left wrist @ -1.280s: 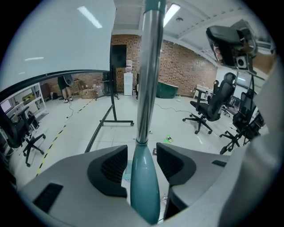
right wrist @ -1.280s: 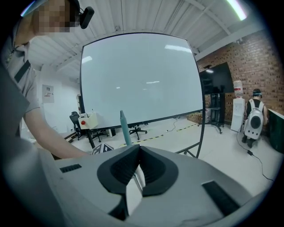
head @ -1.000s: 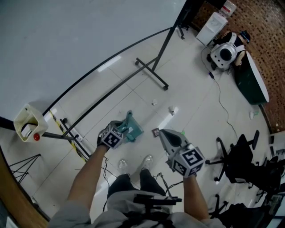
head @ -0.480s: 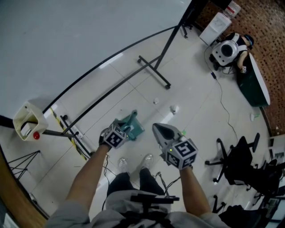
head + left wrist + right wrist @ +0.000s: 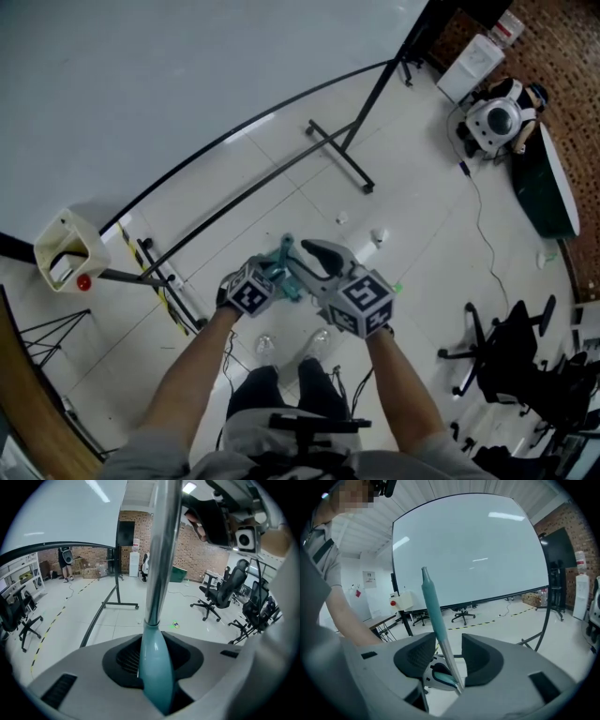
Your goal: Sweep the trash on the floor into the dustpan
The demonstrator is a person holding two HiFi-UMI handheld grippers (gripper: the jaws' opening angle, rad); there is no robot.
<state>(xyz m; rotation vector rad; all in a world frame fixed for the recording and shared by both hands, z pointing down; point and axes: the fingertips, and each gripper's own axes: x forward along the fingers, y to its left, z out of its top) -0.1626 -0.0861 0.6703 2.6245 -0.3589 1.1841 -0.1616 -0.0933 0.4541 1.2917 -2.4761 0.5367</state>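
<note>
My left gripper is shut on the teal lower part of a long handle whose metal pole rises from the grip. Its teal foot rests on the white floor tiles. My right gripper has just been opening. Its jaws now stand apart round the handle's pole, and the pads are not pressing on it. Small bits of trash lie farther out on the floor: two white scraps and a green one.
A black stand frame and the large white screen it carries lie ahead. Black office chairs stand at the right, and a beige box on a stand at the left. White equipment and a cable sit far right.
My right gripper has swung left to the handle beside the left gripper, and its jaws have parted around the pole. The left gripper has stayed put.
</note>
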